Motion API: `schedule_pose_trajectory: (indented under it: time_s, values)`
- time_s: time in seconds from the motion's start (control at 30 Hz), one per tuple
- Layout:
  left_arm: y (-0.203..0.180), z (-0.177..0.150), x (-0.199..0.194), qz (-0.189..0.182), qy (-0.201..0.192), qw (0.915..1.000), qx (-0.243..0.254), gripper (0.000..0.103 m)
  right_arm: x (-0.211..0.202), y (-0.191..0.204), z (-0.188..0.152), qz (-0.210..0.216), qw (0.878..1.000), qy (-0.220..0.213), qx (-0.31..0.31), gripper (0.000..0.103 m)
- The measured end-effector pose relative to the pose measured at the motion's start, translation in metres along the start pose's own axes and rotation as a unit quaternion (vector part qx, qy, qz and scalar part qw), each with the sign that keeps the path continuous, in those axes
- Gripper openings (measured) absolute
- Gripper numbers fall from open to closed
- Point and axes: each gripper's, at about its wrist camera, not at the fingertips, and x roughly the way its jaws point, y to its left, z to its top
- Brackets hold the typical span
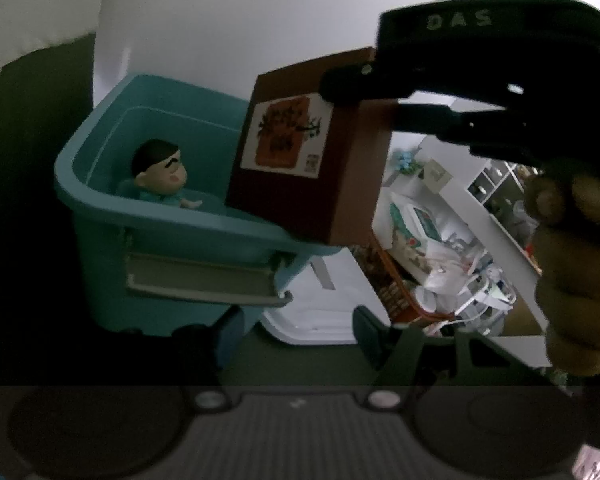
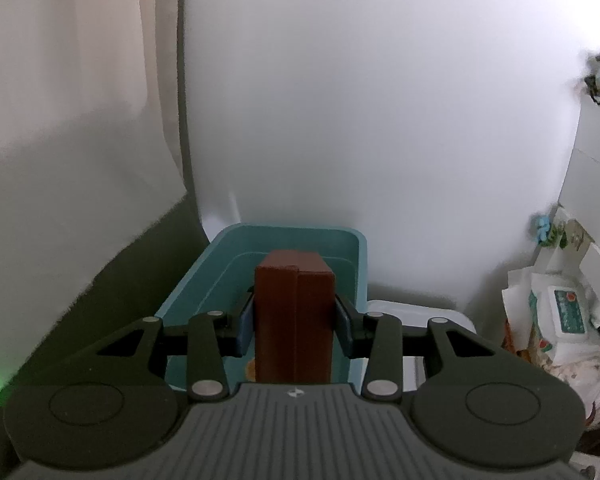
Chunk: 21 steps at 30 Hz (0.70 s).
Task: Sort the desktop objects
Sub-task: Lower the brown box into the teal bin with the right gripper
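A brown box (image 1: 300,152) with a white and orange label hangs over the near right corner of a teal storage bin (image 1: 100,184). My right gripper (image 2: 294,326) is shut on the brown box (image 2: 294,320) and holds it upright above the teal bin (image 2: 356,264). It also shows from the side in the left wrist view (image 1: 352,84). A small boy figurine (image 1: 160,176) sits inside the bin. My left gripper (image 1: 296,334) is open and empty, low in front of the bin, with its fingers dim and partly dark.
The bin has a grey latch handle (image 1: 204,280) on its front. A white lidded container (image 1: 320,312) stands right of the bin. A cluttered white shelf with packets (image 2: 572,316) is at the right. A white wall rises behind.
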Motion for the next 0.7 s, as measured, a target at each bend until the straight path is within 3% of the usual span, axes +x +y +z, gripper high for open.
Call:
schedule_pose_trajectory:
  time_s: [0.7]
  values:
    - [0.012,0.004,0.0,0.009,0.002,0.9998,-0.018,0.065,0.036,0.004,0.007,-0.002,1.0,0.025,0.003,0.045]
